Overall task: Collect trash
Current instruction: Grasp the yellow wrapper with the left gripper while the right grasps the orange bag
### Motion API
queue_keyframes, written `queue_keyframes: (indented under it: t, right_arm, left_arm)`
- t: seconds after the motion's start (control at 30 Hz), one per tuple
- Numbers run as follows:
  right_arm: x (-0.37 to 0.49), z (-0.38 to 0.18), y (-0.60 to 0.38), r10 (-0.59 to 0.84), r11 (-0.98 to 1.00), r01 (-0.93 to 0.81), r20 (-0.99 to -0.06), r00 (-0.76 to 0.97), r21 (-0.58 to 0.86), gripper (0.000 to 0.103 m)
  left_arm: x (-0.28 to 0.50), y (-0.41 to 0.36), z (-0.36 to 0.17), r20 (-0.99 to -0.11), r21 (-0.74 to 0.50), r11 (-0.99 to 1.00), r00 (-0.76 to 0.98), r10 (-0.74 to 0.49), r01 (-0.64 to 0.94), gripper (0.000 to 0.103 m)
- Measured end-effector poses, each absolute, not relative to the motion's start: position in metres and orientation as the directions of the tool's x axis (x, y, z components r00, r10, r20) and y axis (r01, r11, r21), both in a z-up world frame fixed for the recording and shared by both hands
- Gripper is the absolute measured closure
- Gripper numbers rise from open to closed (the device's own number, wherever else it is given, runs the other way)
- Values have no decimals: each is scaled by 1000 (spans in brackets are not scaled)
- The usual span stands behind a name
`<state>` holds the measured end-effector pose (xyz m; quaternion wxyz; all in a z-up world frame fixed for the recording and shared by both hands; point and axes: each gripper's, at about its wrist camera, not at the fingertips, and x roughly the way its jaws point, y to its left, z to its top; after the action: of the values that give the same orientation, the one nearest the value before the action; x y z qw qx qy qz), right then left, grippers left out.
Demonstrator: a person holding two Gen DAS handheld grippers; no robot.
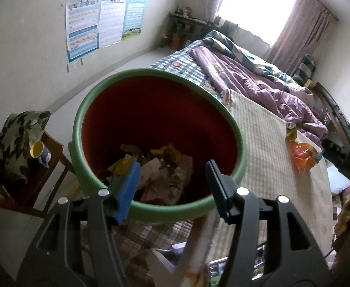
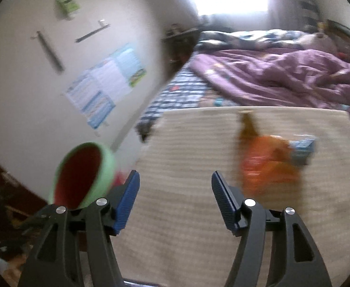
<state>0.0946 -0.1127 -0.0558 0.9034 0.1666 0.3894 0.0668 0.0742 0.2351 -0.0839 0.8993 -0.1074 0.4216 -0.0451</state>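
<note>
Here, left gripper (image 1: 172,186) hangs over the green bin (image 1: 237,129), jaws apart, empty; wrappers already inside. Right gripper (image 2: 175,201), jaws wide and empty, faces the orange wrapper (image 2: 268,167) on the woven bed mat (image 2: 186,148). Best to centre on the wrapper, come down flat, pinch its crumpled middle. Beyond: purple quilt (image 2: 270,71), posters (image 1: 103,24), bright window (image 1: 256,4).

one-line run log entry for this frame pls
left gripper: open, over bin | right gripper: open, empty | orange wrapper: on mat
</note>
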Motion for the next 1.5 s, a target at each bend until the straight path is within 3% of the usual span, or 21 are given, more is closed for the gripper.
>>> queue_keyframes:
  t: [0.33,0.47,0.6,0.73,0.8,0.87,1.2,1.27,1.43,1.5]
  right_arm:
    - [91,-87,-221,116,949,144,-738,665,279,26]
    - [113,-102,-239,127,960,118,-769,627,254,23]
    - [134,-119,-249,231,929,102,-771,593,357,21]
    - [153,-139,-243,273,925,79,-796,540,371,21]
    - [156,-143,-245,292,920,69,-791,537,387,30]
    - [153,-143,-250,316,912,53,-777,545,408,32]
    - [91,-124,-322,319,880,82,-711,626,467,34]
    - [80,-121,-339,299,880,101,-706,642,465,34]
    - [63,-119,-360,282,874,128,-704,652,468,34]
    - [58,-119,-367,269,874,140,-703,658,465,34]
  left_arm:
    - [39,167,-58,-721,-254,967,667,-188,-2,48]
    - [30,123,-40,-687,-316,947,675,-269,56,45]
    - [31,78,-19,-640,-346,929,692,-334,128,42]
    - [41,39,-6,-610,-355,918,701,-370,175,41]
    - [53,21,-4,-608,-332,923,704,-367,194,40]
    - [70,2,-6,-616,-317,925,695,-369,211,40]
    - [175,-93,-72,-716,-179,945,623,-316,274,41]
    - [198,-108,-98,-759,-174,946,574,-306,273,50]
    - [238,-126,-145,-816,-185,958,509,-273,218,51]
    - [246,-129,-155,-829,-194,958,487,-275,209,62]
